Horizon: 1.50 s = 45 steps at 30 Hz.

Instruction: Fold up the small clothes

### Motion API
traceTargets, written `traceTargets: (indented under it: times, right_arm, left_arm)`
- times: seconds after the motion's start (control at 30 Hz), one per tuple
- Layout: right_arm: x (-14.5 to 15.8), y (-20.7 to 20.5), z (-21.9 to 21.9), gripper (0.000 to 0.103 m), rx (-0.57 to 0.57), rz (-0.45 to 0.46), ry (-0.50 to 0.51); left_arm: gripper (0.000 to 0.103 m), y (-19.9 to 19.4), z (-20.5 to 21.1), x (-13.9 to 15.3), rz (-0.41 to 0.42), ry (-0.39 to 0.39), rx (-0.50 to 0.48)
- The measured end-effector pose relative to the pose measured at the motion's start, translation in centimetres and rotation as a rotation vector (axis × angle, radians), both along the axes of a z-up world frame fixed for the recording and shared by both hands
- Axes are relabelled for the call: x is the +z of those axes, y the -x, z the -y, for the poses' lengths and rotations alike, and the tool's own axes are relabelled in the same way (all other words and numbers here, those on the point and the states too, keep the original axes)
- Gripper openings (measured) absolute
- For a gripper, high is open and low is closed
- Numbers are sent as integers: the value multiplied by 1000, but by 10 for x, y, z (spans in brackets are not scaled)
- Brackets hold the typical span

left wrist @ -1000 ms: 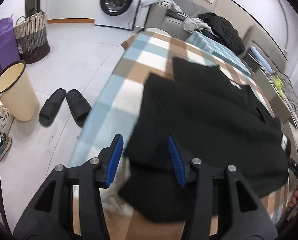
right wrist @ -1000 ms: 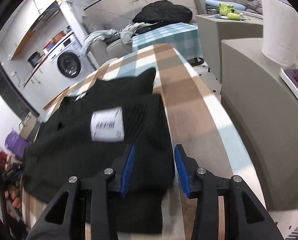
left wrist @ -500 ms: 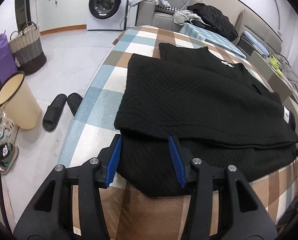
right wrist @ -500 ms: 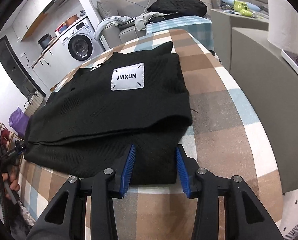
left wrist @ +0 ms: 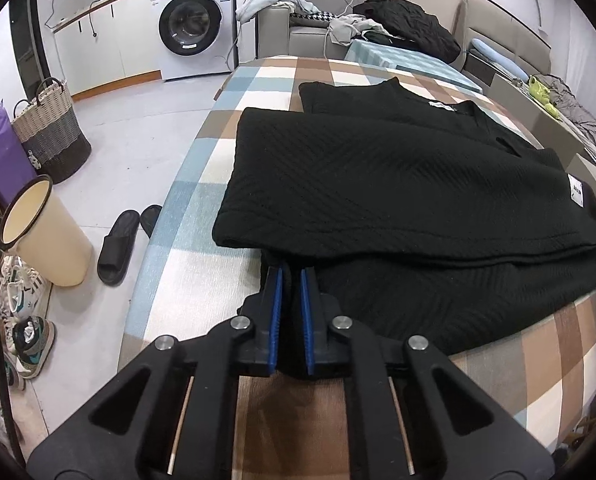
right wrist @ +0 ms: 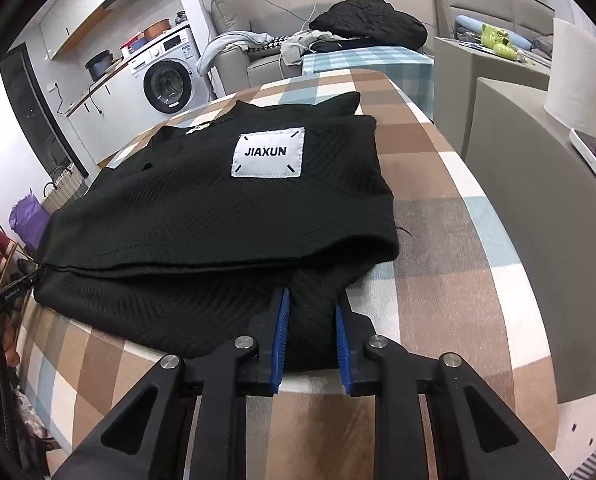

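Garment: a black knit garment [left wrist: 397, 184] is lying on the checked cloth of the table [left wrist: 202, 280], already doubled over, the upper layer sitting a little back from the near hem of the lower layer.
Label: a white patch reading JIAXUN [right wrist: 268, 153] is facing up on the top layer, toward the right end of the garment.
Left gripper: the left gripper [left wrist: 291, 276] is pointing steeply down at the near left corner of the lower layer; its blue pads are standing nearly together and pinching black fabric between them.
Right gripper: the right gripper [right wrist: 309, 304] is pointing down at the near right corner of the same lower layer; its jaws are closing, with a bunch of black fabric filling the gap and both blue pads pressing against it.
Garment edges: the near hem is lying close to the table's front edge, and the far part with the neckline is reaching toward the table's middle.
Left surroundings: a cream bin [left wrist: 46, 232], a pair of black slippers [left wrist: 126, 240] and a woven basket [left wrist: 52, 136] are standing on the floor beside the table.
Background: a washing machine [left wrist: 194, 24] is sitting against the far wall, and a sofa with piled clothes [left wrist: 401, 28] is behind the table.
Right surroundings: a white paper roll [right wrist: 577, 80] is standing on a grey counter just beside the table.
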State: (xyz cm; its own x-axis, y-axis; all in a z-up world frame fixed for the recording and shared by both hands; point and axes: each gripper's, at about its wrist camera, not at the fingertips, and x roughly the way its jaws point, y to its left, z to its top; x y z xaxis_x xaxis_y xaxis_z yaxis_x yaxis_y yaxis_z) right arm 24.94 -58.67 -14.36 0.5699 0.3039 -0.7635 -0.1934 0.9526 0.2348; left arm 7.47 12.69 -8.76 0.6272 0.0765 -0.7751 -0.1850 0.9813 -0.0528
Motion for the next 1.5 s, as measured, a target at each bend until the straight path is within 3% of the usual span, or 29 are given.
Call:
traceTargets:
  times: [0.37,0.57,0.6,0.67,0.77,0.83,0.93,1.13,1.33,1.5]
  right_arm:
    - [4,18,13,21,-7,-30,0]
    - [11,11,20,37,-58,-51,-13]
    - [14,12,22,43,-66,-43,-7]
    - [22,18,26,43,-83,-23,-23]
    - [30,23,33,43,-97,-13,-95]
    - [30,23,33,43,-75,-28,-185]
    - [21,17,25,43,-40,-68,-317]
    - [-1,-2,21,43,-65,-128,-448]
    - [-4,-20,27,44,-122,-83,-580]
    - [1,-36,25,43,-157,-66,-588]
  left_arm:
    - [7,36,3,2,3,31,-8]
    - [13,44,-9,11,15,104,54]
    - [17,45,-12,12,20,119,63]
    - [25,48,-15,16,28,149,77]
    - [44,52,-18,24,53,165,91]
    - [62,57,-22,29,86,218,98]
    - [64,63,-29,35,113,300,103]
    - [64,69,-29,38,123,402,75]
    - [64,53,-5,23,75,428,25]
    - [64,38,9,9,28,423,5]
